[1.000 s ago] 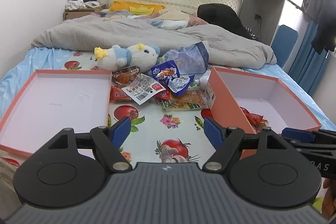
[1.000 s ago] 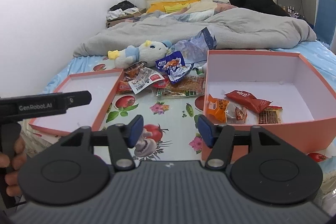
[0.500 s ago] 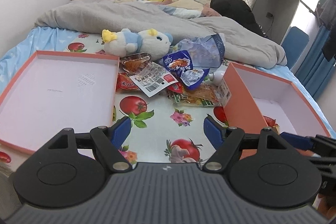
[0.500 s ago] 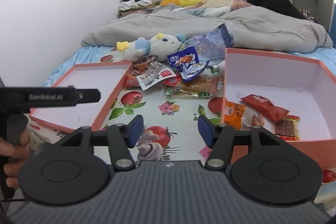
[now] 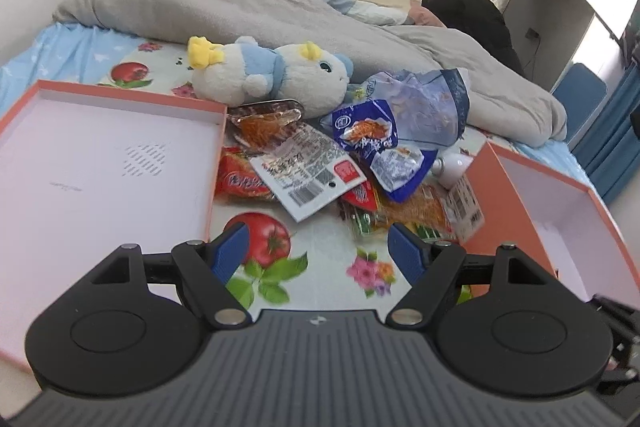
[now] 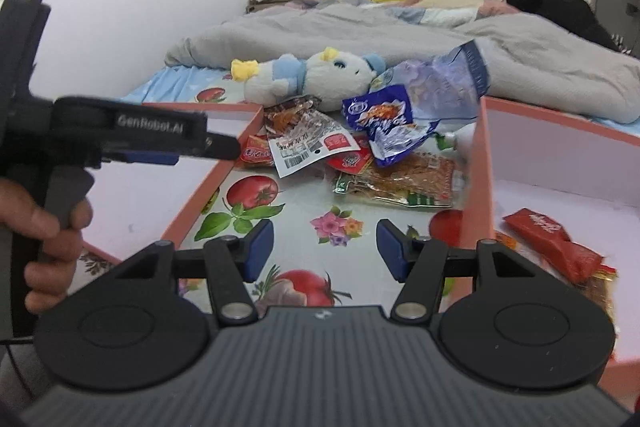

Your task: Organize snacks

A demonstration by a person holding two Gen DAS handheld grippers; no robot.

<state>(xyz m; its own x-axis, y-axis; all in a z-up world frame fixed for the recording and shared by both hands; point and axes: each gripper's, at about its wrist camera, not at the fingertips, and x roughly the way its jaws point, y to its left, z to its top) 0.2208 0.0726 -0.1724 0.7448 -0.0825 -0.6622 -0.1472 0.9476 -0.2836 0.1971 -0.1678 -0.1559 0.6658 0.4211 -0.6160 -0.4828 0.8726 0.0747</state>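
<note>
A heap of snack packets point(image 5: 320, 171) point(image 6: 348, 151) lies on the fruit-print cloth between two orange boxes. On top are a white barcode packet point(image 5: 308, 175) point(image 6: 308, 147) and a blue packet point(image 5: 372, 143) point(image 6: 384, 123). The shallow lid point(image 5: 100, 163) point(image 6: 168, 187) sits left; the deep box point(image 5: 560, 211) point(image 6: 560, 163) sits right, holding a red packet point(image 6: 552, 239). My left gripper point(image 5: 318, 251) hovers open just short of the heap, nothing between its fingers. My right gripper point(image 6: 325, 247) is also open and empty, near the deep box's left wall. The left gripper point(image 6: 168, 147) shows from the side, held by a hand point(image 6: 44, 235).
A white and blue plush toy point(image 5: 272, 75) point(image 6: 312, 75) lies behind the heap. A large pale blue bag point(image 5: 424, 107) point(image 6: 440, 83) leans beside it. A grey duvet point(image 5: 280, 7) covers the far bed. A blue chair point(image 5: 580, 91) stands at the right.
Both grippers have moved forward and lower toward the snack heap, which now looks larger and closer. Their openings look unchanged.
</note>
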